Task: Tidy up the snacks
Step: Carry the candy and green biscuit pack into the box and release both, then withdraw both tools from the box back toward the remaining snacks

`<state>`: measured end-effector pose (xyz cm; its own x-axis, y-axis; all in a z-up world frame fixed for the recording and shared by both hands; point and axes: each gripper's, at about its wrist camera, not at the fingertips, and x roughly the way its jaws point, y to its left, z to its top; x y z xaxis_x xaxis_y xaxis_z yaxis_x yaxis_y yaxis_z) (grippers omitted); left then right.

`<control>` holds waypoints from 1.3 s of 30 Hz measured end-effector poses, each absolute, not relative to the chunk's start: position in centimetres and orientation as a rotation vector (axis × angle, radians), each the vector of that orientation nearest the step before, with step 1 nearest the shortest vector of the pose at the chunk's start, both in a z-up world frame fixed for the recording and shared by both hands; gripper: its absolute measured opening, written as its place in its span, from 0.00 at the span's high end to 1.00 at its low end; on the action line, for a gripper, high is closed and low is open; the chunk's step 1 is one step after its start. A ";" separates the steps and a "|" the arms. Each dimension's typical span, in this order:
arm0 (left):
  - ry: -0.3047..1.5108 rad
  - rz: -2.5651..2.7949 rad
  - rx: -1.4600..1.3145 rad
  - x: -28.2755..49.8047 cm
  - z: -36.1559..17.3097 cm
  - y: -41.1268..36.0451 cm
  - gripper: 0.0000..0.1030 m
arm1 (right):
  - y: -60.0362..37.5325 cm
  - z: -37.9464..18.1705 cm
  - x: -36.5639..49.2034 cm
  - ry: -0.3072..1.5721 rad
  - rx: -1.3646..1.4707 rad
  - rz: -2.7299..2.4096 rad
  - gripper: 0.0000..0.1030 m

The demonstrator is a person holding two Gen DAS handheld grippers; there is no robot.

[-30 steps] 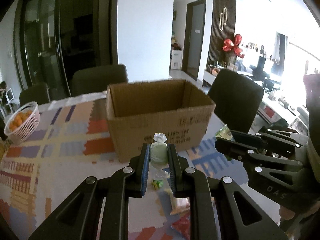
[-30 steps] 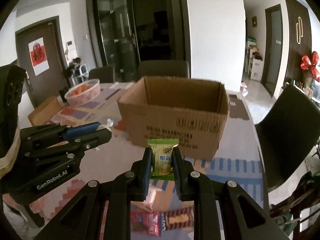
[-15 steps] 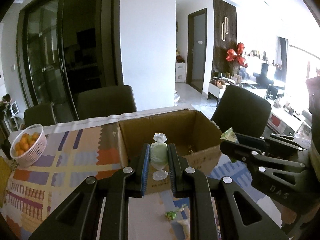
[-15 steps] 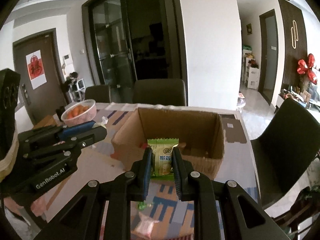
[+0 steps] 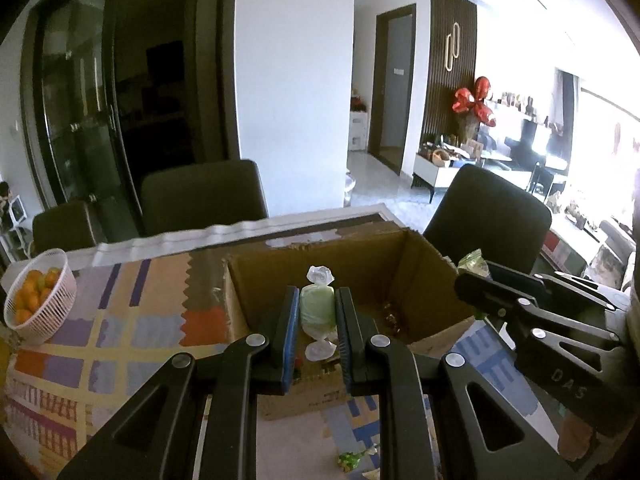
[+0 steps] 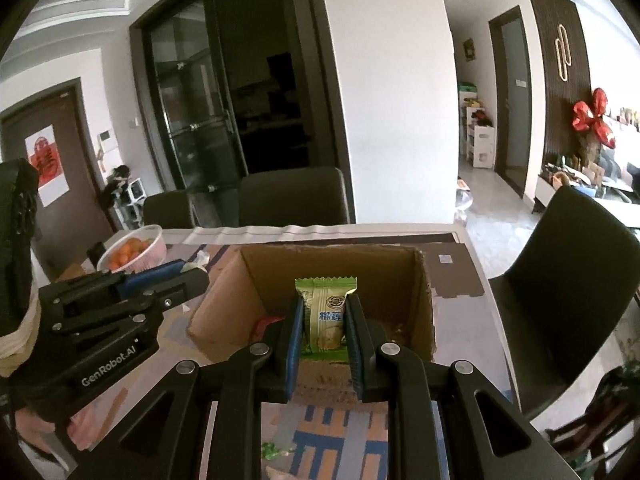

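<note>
My left gripper (image 5: 317,312) is shut on a pale green twist-wrapped candy (image 5: 317,306) and holds it above the near edge of the open cardboard box (image 5: 420,256). My right gripper (image 6: 325,320) is shut on a green snack packet (image 6: 326,312) and holds it over the same box (image 6: 424,288). The right gripper also shows at the right of the left wrist view (image 5: 532,312), and the left gripper at the left of the right wrist view (image 6: 120,304). Small scraps and a red packet (image 6: 266,325) lie inside the box.
A white basket of oranges (image 5: 38,300) stands at the table's left. Dark chairs (image 5: 202,196) stand behind and right of the table. A small green wrapper (image 5: 352,458) lies on the patterned tablecloth (image 5: 120,320) near me.
Both grippers have risen and moved forward with their snacks, from in front of the box to above its opening. The box interior now shows.
</note>
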<state>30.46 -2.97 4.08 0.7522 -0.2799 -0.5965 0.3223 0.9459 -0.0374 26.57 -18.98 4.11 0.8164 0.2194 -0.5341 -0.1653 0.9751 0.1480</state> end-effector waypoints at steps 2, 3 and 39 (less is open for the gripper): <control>0.660 -0.330 0.072 31.4 3.5 -3.3 0.82 | -19.3 3.8 27.0 0.588 0.096 0.201 0.79; 0.670 -0.329 0.075 31.8 3.3 -3.5 0.82 | -19.4 3.8 27.3 0.591 0.095 0.197 0.79; 0.611 -0.264 0.161 24.4 2.7 -0.3 0.35 | -18.0 2.4 22.3 0.626 0.071 0.159 0.39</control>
